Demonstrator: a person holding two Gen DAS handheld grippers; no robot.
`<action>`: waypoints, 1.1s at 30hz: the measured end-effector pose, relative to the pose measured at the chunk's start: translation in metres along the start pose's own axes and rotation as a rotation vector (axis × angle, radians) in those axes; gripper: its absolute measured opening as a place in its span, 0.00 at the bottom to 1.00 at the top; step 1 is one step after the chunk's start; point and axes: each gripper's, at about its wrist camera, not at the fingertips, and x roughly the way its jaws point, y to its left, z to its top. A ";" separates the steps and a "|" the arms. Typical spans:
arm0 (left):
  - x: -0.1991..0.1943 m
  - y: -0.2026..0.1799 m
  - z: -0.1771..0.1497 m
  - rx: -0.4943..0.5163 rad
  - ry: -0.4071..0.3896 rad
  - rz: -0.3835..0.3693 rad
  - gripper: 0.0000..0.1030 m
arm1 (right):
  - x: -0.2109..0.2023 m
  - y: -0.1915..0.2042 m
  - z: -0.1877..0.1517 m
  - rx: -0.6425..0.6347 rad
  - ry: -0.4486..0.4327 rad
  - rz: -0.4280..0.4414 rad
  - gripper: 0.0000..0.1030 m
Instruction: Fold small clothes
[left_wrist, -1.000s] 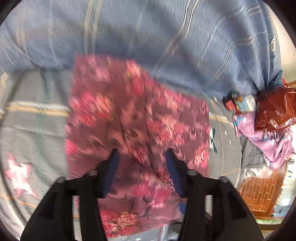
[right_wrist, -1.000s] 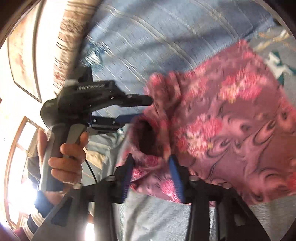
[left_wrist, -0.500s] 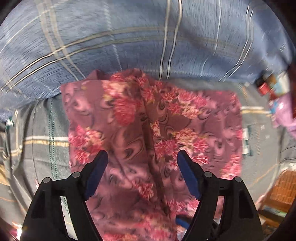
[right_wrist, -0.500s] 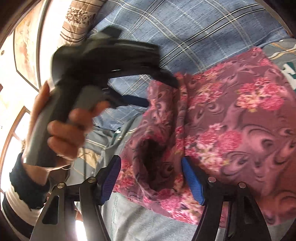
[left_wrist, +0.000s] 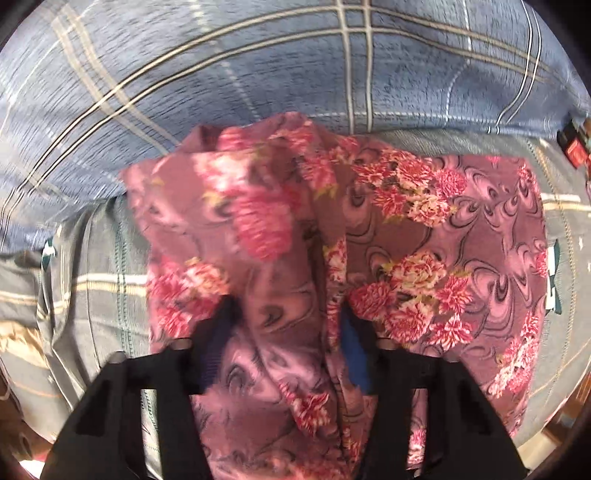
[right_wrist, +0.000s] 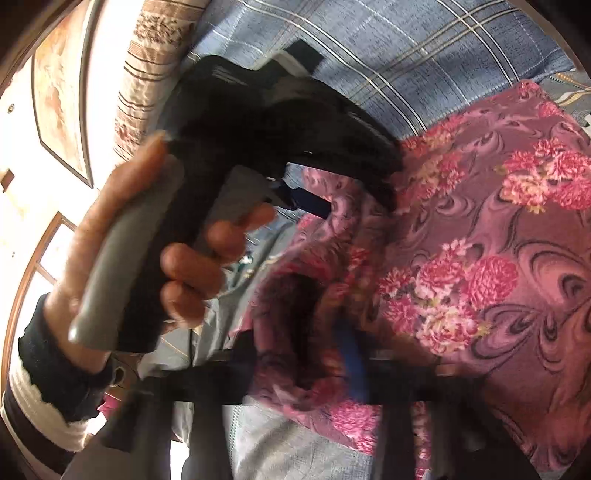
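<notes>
A small purple garment with pink flowers lies on the bedsheet and against a blue plaid blanket. My left gripper has its jaws closed in on a bunched ridge of this cloth at its near edge. In the right wrist view the same garment fills the right side. My right gripper has its jaws around a rolled fold of the garment's edge; the image is blurred there. The left gripper body and the hand holding it show close by in the right wrist view.
The blue plaid blanket rises behind the garment. A grey striped bedsheet lies under it. A red packet sits at the far right edge. A striped pillow and a framed picture are at the left.
Both grippers were open half a second ago and have narrowed onto folds of the garment. The cloth between the left fingers has bunched up. The left gripper has come closer to the right one.
</notes>
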 end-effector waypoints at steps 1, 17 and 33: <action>-0.004 0.004 -0.004 -0.014 -0.009 -0.004 0.29 | 0.001 0.000 0.000 0.005 0.001 -0.009 0.12; -0.092 -0.024 -0.009 -0.098 -0.097 -0.290 0.10 | -0.088 -0.023 0.005 0.209 -0.194 0.214 0.08; -0.044 -0.078 0.025 -0.030 0.050 -0.147 0.37 | -0.128 -0.058 -0.006 0.261 -0.185 0.057 0.66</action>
